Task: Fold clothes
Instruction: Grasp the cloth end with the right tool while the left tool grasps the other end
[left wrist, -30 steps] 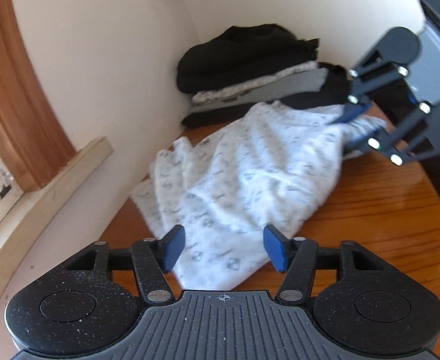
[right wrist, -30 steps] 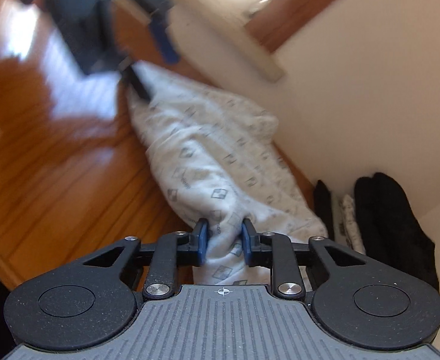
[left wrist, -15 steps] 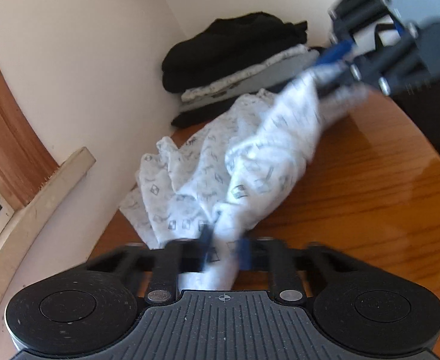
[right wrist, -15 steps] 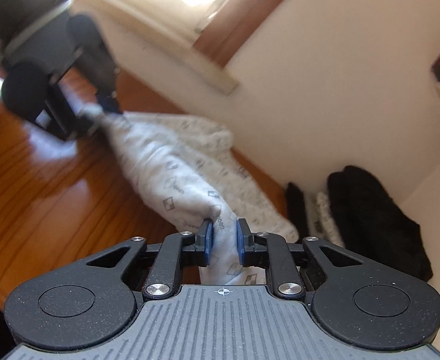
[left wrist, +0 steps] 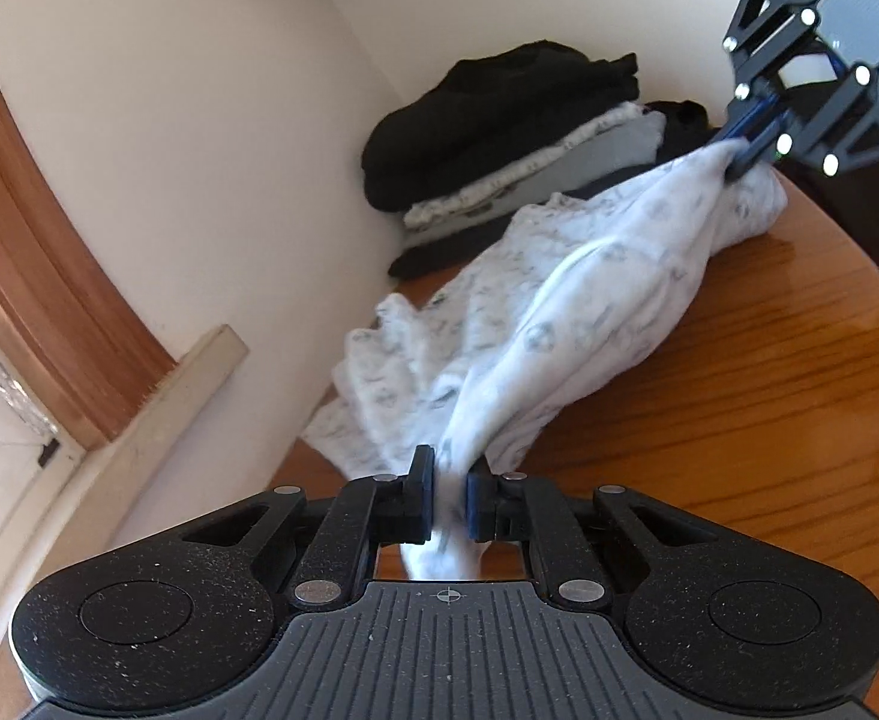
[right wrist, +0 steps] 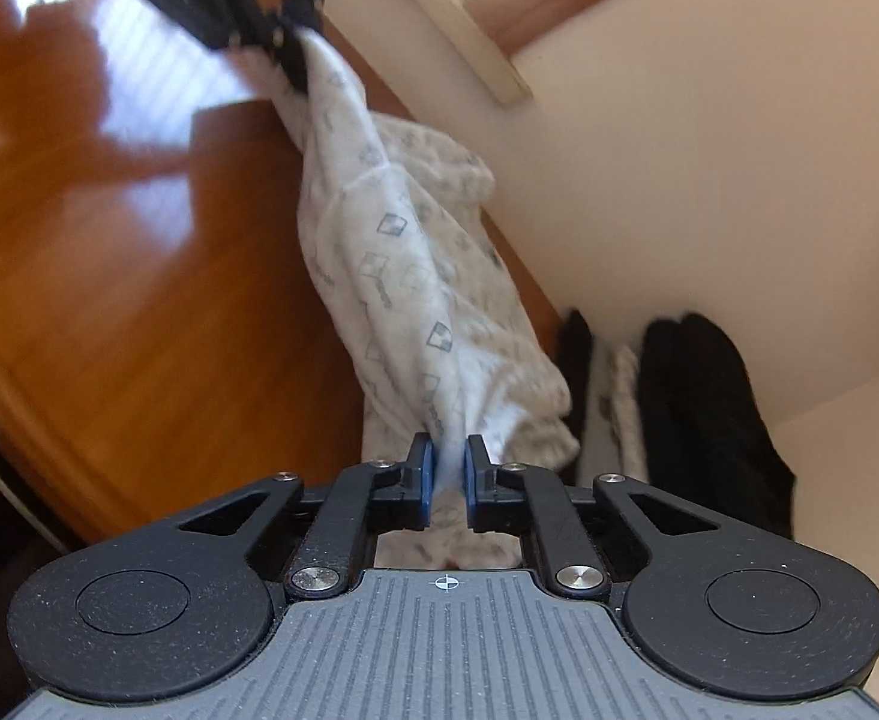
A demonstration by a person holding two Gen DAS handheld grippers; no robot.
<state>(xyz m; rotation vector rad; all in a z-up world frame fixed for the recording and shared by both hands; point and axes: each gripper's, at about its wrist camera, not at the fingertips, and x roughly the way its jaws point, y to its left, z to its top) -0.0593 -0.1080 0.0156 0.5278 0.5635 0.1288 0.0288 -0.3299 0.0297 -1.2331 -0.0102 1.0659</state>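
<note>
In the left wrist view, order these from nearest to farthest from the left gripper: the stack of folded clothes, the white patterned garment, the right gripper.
1. White patterned garment: pinched in the left gripper.
2. Right gripper: upper right, holding the garment's far end.
3. Stack of folded clothes: in the corner by the wall.

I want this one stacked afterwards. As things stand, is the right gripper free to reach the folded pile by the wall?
Probably not yet: the right gripper is closing on the white patterned garment, whose other end the left gripper holds. The folded pile itself lies unobstructed just beyond.

Each wrist cam sits close behind its own hand-held gripper, angled down, facing opposite ways along the white patterned cloth garment (left wrist: 589, 312) (right wrist: 403, 276); both share it plus the glossy orange-brown wooden bench (left wrist: 769, 396) (right wrist: 139, 252).
</note>
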